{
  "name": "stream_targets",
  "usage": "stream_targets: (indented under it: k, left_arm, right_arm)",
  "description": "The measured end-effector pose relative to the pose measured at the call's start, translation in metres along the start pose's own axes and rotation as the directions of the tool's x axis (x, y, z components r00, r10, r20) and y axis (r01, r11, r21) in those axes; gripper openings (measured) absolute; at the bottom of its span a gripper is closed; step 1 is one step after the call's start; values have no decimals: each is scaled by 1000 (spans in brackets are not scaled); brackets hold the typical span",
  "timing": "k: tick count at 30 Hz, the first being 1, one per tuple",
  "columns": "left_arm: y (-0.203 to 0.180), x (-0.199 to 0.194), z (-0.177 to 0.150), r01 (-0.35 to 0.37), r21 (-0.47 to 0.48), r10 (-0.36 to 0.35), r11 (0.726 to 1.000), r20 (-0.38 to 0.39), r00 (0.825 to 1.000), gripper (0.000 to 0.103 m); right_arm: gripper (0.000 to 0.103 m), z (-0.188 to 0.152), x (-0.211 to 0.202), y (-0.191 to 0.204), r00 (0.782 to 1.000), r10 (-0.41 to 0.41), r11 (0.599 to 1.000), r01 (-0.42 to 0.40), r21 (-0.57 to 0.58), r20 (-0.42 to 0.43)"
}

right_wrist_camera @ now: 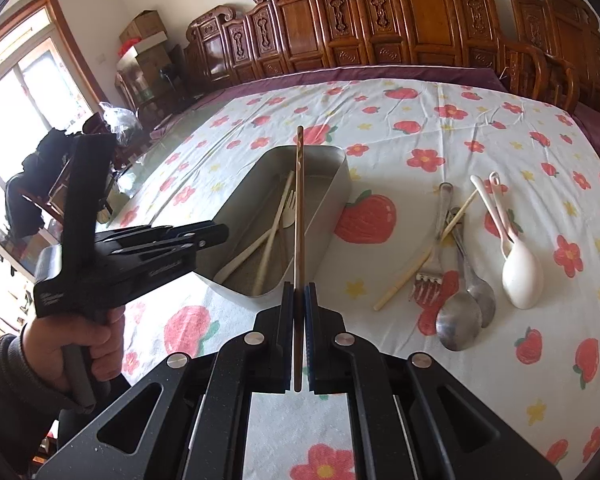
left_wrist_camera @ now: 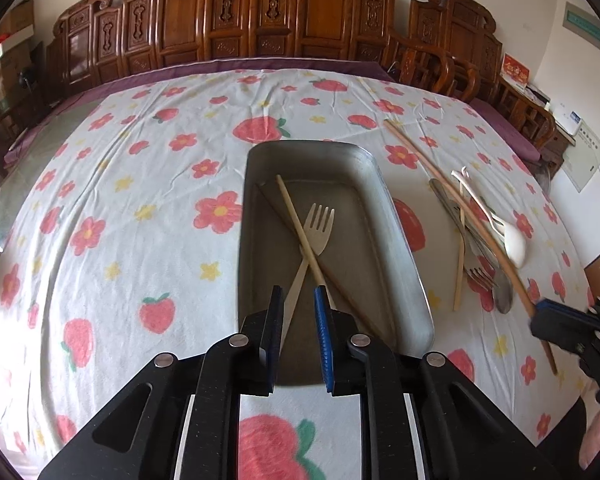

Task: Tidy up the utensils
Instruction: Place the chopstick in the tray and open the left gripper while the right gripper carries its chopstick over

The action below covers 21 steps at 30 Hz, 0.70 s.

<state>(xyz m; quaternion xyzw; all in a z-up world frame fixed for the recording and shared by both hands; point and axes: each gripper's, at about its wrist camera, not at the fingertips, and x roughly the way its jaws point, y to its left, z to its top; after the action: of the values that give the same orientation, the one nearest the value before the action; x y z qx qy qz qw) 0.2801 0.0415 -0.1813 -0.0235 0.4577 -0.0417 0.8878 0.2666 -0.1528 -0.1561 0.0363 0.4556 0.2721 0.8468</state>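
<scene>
— Any writing you can read?

— Hardly. A red card [left_wrist_camera: 515, 72] with gold marks leans by the wall on the right, and a green sign [left_wrist_camera: 584, 26] hangs above it; both are too blurred to read. There is small print on the side of my left gripper [left_wrist_camera: 298, 290], also illegible.

— What are your grippers doing?

— My right gripper [right_wrist_camera: 299, 286] is clenched on a brown chopstick [right_wrist_camera: 299, 200], which points away from me over the near end of the metal tray [left_wrist_camera: 396, 240]. My left one hangs over the tray's near end with its jaws slightly parted, grasping nothing.

— What's in the tray?

— A pale fork [left_wrist_camera: 318, 232] with a pale chopstick [left_wrist_camera: 296, 224] crossed over it. The rest lies in a loose pile on the cloth to the tray's right: two metal spoons [right_wrist_camera: 460, 316], a metal fork [right_wrist_camera: 428, 280], two white spoons [right_wrist_camera: 522, 276] and another pale chopstick [right_wrist_camera: 412, 268].

— And the surface?

— The bench wears a creased white cloth [left_wrist_camera: 140, 184] printed with strawberries and red and yellow flowers, with purple fabric showing at its far edge. Behind it stands a carved wooden screen [left_wrist_camera: 260, 12]. To the left are a bright window [right_wrist_camera: 28, 92] and stacked cardboard boxes [right_wrist_camera: 142, 26].
</scene>
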Motion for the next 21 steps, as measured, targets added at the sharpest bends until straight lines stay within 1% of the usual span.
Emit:
stream_targets:
  k: [4,6,13,21]
  left_arm:
    - [9,-18,-6,-6,19,6,1000,31,999,17]
    - [15,-27,-10,-3,19,2,1000,49,999,21]
    - [28,-54,-17,-6,47,1,999,107,994,21]
    - [33,-72,-20,-11,65,2,998,136,991,21]
  right_arm:
    - [6,6,12,6,1000,7,1000,-7,9,-9]
    - [6,9,17,9,1000,10,1000,-10,11,-12]
    - [6,18,35,25,1000,9,1000,-9,7,-22]
    - [6,28,58,31,996,-20,1000,21,17,-85]
